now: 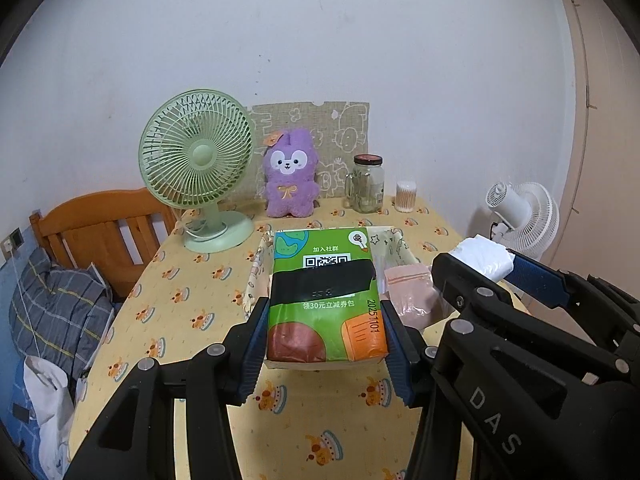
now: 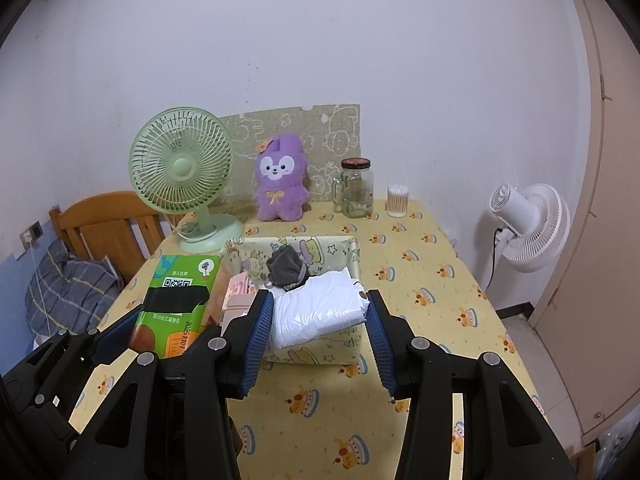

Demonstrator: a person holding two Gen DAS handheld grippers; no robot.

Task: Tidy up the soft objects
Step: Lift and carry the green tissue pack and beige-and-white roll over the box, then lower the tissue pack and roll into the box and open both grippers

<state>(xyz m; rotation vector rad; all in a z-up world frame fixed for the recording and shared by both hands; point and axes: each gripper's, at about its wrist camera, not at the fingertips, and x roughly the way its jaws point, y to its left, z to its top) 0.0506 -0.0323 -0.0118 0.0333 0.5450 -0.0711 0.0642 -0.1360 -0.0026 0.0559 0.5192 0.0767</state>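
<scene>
Partly hidden pink pouch (image 1: 408,292) behind tissue pack (image 1: 326,296)

The tabletop (image 2: 420,280) wears a pale yellow cloth printed with small orange cake motifs. The soft rectangular tissue pack (image 1: 326,300) is bright green with orange and brown patches and a black band. The fluffy plush rabbit (image 2: 280,184) is purple with a white face. The round-grilled desk fan (image 2: 182,168) is pastel green.
</scene>
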